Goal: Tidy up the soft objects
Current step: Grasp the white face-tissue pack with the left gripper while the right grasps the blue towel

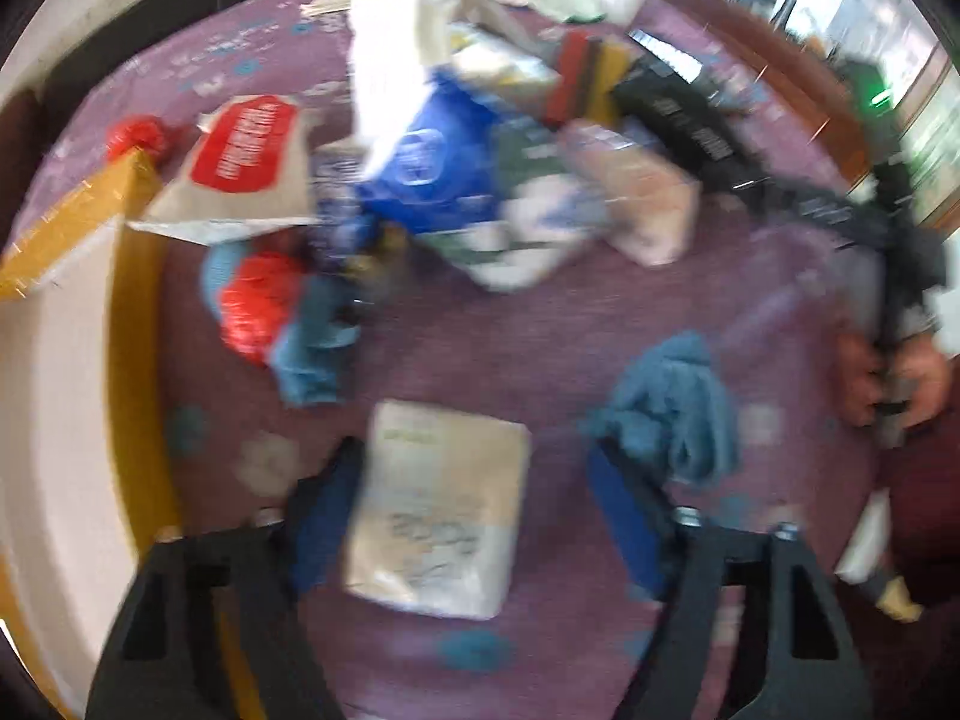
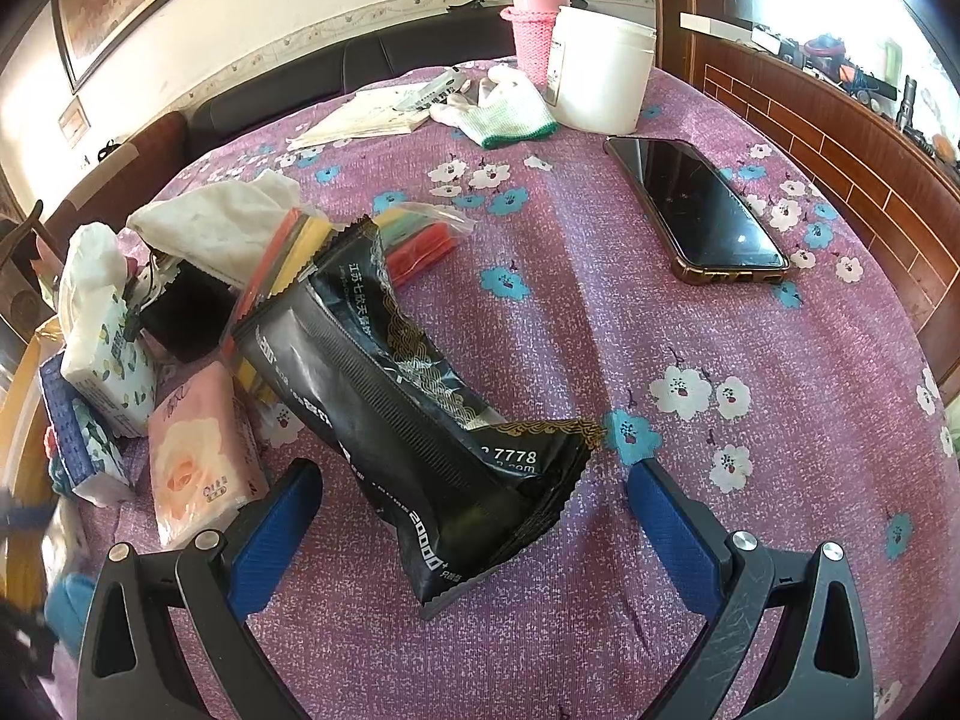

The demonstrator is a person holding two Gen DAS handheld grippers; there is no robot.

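Note:
The left wrist view is blurred. A beige tissue pack (image 1: pixel 438 510) lies flat on the purple flowered tablecloth (image 1: pixel 540 324) between the fingers of my left gripper (image 1: pixel 474 510). The left finger is at the pack's edge and the right finger stands apart from it, so the gripper is open. A crumpled blue cloth (image 1: pixel 672 402) lies just beyond the right finger. In the right wrist view a long black packet (image 2: pixel 420 420) lies slanted between the fingers of my right gripper (image 2: pixel 477 531), which is open with its pads well clear of it.
A pile of tissue packs, bags and a second blue cloth (image 1: pixel 312 354) fills the middle. An open box (image 1: pixel 60 360) stands at the left. A pink tissue pack (image 2: pixel 198 456), a phone (image 2: pixel 696 210), a white jar (image 2: pixel 600 72), a pink bottle (image 2: pixel 537 18) and a glove (image 2: pixel 504 102) lie around.

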